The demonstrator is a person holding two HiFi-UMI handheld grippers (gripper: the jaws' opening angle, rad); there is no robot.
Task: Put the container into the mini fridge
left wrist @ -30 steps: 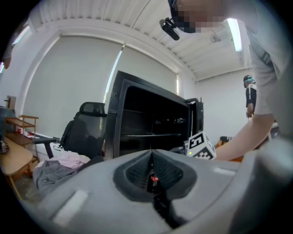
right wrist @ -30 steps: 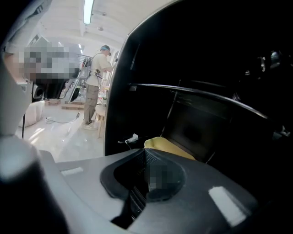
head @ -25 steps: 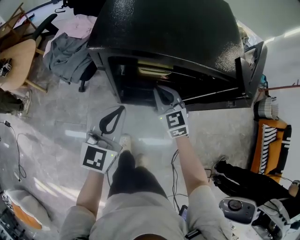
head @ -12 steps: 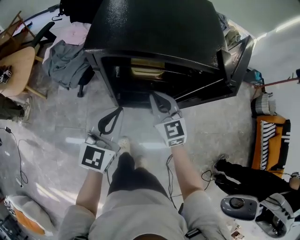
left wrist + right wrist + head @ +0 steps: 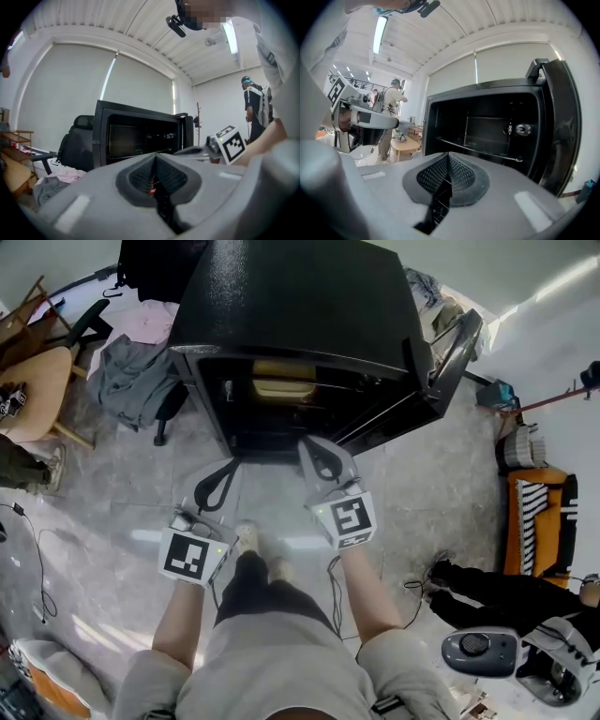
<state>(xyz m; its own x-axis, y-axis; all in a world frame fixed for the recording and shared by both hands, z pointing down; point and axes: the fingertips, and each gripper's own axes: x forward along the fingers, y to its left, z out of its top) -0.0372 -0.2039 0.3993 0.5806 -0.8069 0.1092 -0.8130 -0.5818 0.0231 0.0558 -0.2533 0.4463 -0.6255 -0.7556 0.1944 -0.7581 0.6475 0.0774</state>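
The right tool point(image 5: 307, 442) has drawn back out of the mini fridge point(image 5: 300, 296) and now sits just in front of its opening, jaws closed on nothing. The left tool point(image 5: 233, 463) hangs before the fridge's left corner, also closed and empty. The tan container point(image 5: 281, 385) lies on the upper shelf inside the fridge, whose door point(image 5: 452, 345) stands open at the right.

In the left gripper view the jaws meet at their tips, facing the fridge front.

In the right gripper view the jaws are pressed together, with the fridge's dark interior and wire shelf point(image 5: 478, 151) straight ahead.
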